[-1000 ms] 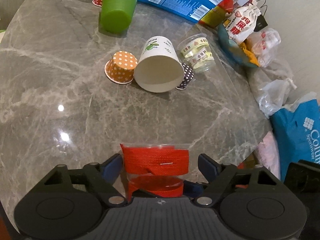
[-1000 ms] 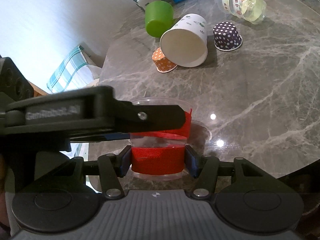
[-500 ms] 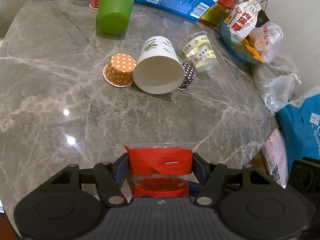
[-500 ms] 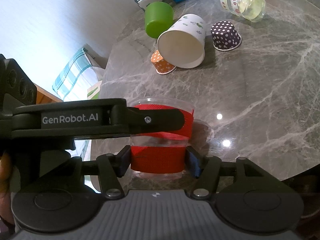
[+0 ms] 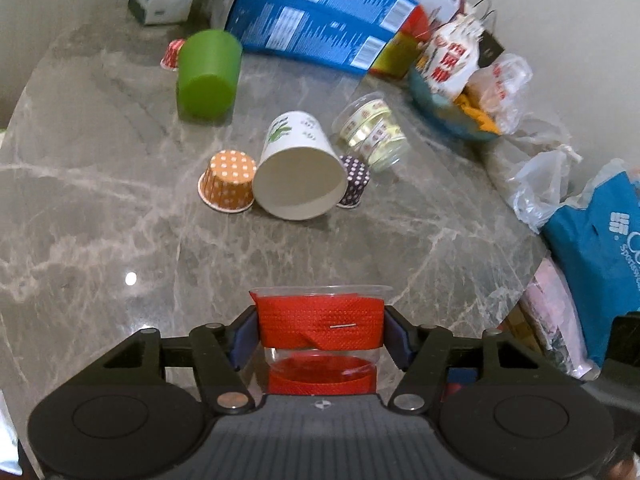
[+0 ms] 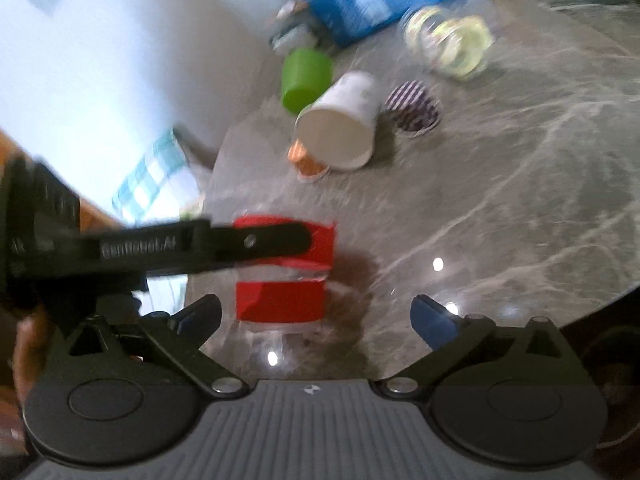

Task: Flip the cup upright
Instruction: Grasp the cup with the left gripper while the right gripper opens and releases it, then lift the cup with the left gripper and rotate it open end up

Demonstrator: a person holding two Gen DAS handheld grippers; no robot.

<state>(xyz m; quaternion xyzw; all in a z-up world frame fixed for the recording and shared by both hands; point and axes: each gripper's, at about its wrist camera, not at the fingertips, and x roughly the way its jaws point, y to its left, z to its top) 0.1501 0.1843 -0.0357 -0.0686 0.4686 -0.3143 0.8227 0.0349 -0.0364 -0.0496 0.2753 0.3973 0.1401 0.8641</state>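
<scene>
Left wrist view, as I read it: my left hand-held gripper (image 5: 320,330) is clamped on the clear cup with red ribbon (image 5: 319,322), both blue pads pressed against its sides; the cup stands mouth-up, close to the near edge of the grey marble table (image 5: 100,200). Farther back on the table I list: a white paper cup (image 5: 298,168) lying on its side with its mouth toward the camera; an orange dotted cupcake liner (image 5: 228,181) mouth-down, touching the paper cup's left side; a dark dotted liner (image 5: 354,186) mouth-down, tucked against its right side; a clear cup with yellow-green tape (image 5: 370,132) on its side just behind that; a green cup (image 5: 208,74) mouth-down, well apart to the back left, with a small red dotted liner (image 5: 173,53) just beside it. Blue boxes (image 5: 316,20) and plastic bags (image 5: 504,80) line the back and right edge. Right wrist view, blurred: my right hand-held gripper (image 6: 316,318) has its fingers spread wide apart, holding nothing. The clear cup with red ribbon (image 6: 280,300) stands ahead of them, nearer the left finger and touching neither. The left hand-held gripper (image 6: 260,244) reaches in from the left and grips the cup at its upper band. Behind, I make out the white paper cup (image 6: 340,128), the green cup (image 6: 306,78), the dark liner (image 6: 414,110) and the taped clear cup (image 6: 452,42), all smeared.
</scene>
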